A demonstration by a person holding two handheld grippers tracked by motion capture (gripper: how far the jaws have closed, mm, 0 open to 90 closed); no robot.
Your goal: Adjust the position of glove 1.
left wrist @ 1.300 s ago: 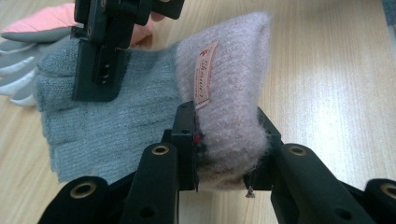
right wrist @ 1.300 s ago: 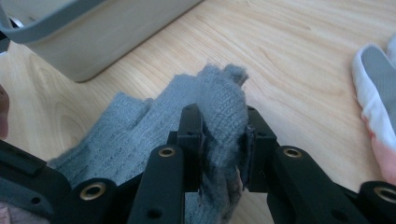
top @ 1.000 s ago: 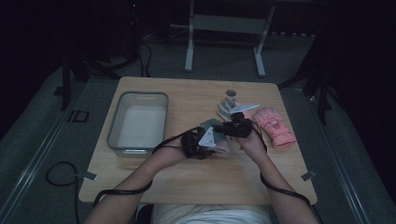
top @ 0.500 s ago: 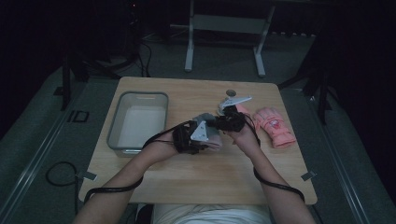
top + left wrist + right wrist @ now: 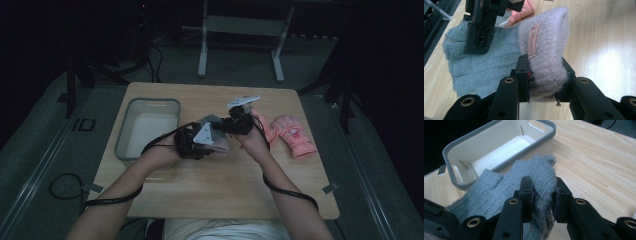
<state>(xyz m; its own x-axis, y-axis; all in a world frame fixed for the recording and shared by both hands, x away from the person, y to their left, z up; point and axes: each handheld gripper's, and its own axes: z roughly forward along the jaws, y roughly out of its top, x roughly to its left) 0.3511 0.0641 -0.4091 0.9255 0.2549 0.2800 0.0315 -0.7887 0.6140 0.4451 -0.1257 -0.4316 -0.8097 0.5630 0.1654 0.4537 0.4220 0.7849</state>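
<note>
Knit grey glove [image 5: 481, 67], pink fuzzy cuff [image 5: 546, 57]: soft, light, floppy.
We pinch cuff in left gripper [image 5: 544, 77], fingers' end in right gripper [image 5: 544, 198], centre frame.

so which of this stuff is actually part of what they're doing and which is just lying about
In the job:
- grey and pink knit glove, clamped at its pink cuff by the left gripper and at its grey part by the right gripper

Lying about:
- pink gloves on the table
- grey bin

A knitted glove [image 5: 489, 62], grey with a fuzzy pale pink cuff [image 5: 549, 55] bearing a small sewn label, hangs stretched out above the worktop [image 5: 210, 175], pinched at its cuff and its finger end.
</note>
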